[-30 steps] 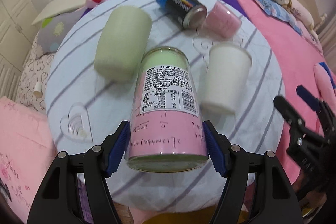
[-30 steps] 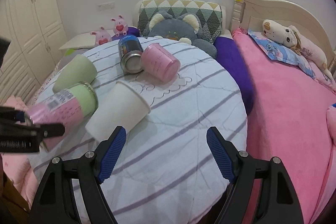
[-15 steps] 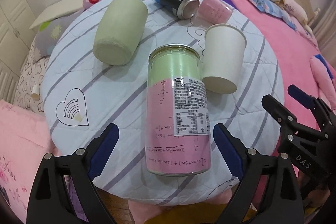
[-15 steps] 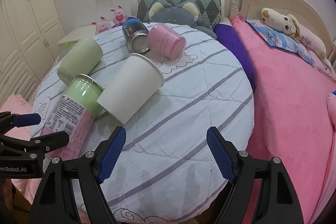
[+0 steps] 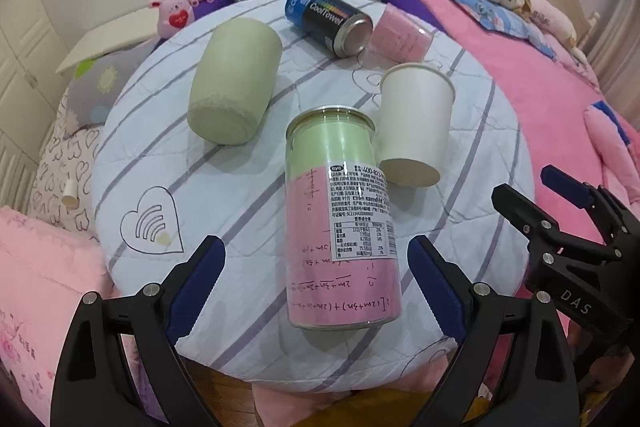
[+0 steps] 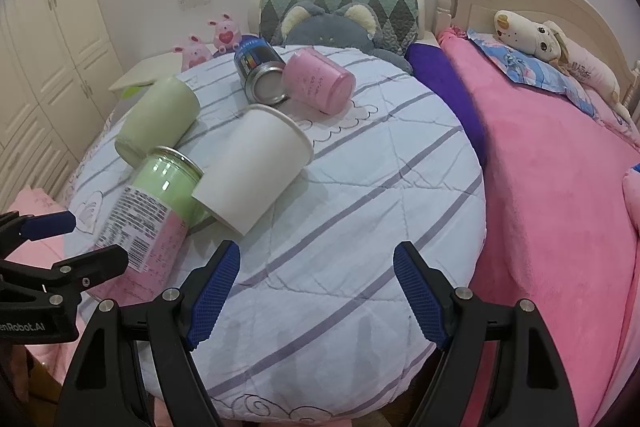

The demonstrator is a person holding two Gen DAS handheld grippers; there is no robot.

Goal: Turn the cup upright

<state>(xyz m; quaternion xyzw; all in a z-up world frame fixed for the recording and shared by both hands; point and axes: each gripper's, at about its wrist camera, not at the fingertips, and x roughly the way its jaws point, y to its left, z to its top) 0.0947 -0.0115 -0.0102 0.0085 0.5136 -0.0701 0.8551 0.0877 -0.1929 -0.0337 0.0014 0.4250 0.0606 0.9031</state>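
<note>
Several cups lie on their sides on a round table [image 5: 224, 195] with a striped white cloth. The green-and-pink can [image 5: 340, 219] with a label lies nearest the front edge, also in the right wrist view [image 6: 156, 207]. A white paper cup [image 5: 414, 123] [image 6: 256, 167] lies beside it. Further back lie a pale green cup [image 5: 234, 79] [image 6: 158, 115], a blue-black can [image 5: 328, 19] [image 6: 258, 67] and a pink cup [image 5: 400, 35] [image 6: 316, 81]. My left gripper [image 5: 316, 279] is open, its fingers either side of the can without touching. My right gripper [image 6: 316, 287] is open and empty over the table's front right.
A pink bed [image 6: 560, 163] with plush toys runs along the right. A grey bear cushion [image 6: 332, 27] and patterned pillow sit behind the table. Pink bunny toys [image 5: 180, 11] and a white nightstand stand at the back left. Wardrobe doors [image 6: 48, 67] are on the left.
My left gripper has let go of the green-and-pink can, opened wide and pulled back; the can now rests on the table. My right gripper has edged forward toward the white cup.
</note>
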